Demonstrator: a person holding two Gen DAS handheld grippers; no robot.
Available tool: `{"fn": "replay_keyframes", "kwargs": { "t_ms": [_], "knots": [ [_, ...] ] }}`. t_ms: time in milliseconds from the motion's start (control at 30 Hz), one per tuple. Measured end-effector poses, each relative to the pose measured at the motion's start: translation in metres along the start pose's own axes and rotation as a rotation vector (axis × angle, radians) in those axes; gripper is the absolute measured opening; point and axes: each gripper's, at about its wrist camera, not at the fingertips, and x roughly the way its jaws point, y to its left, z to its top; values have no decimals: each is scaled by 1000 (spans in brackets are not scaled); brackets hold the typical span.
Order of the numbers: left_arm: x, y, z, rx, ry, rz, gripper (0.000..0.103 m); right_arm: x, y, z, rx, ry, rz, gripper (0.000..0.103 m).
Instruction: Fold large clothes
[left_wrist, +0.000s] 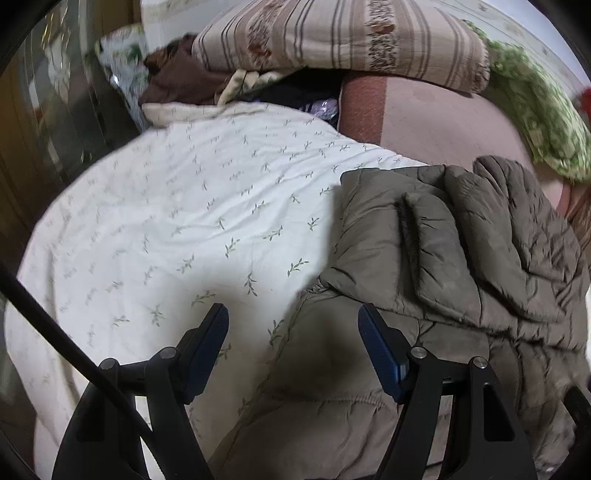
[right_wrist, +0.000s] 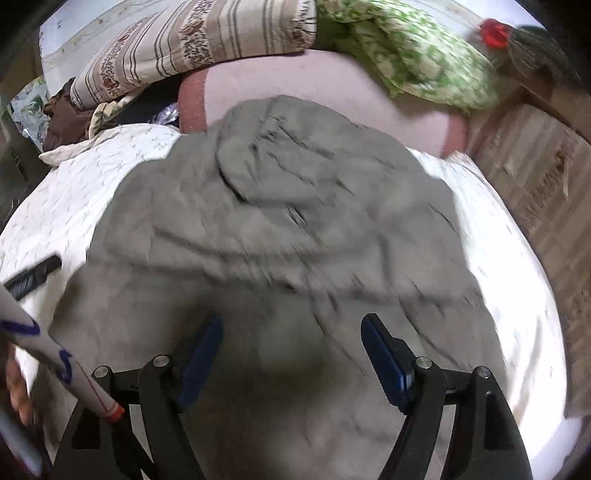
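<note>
While the olive quilted jacket is lying bunched on the white leaf-print quilt, with a sleeve already laid over its body, the fold is looking partly done. Left gripper is hovering wide over the jacket's near edge, holding nothing. Right gripper is standing wide above the jacket's middle, empty. Judgement: hem and final halving are remaining; view blurred.
</note>
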Motion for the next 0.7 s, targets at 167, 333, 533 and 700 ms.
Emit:
{"fn": "replay_keyframes", "kwargs": {
  "t_ms": [167, 333, 533, 700],
  "knots": [
    [-30, -11, -24, 53, -63, 7, 72, -40, -38, -49, 38, -2, -23, 81],
    [-68, -19, -60, 99, -70, 21, 72, -72, -58, -82, 61, -26, -44, 82],
    [-125, -22, -108, 127, -40, -12, 72, -93, -62, -101, 81, -71, 14, 83],
    [-161, -23, -130, 101, -11, -50, 72, -100, -45, -118, 28, -94, 59, 83]
  ]
}}
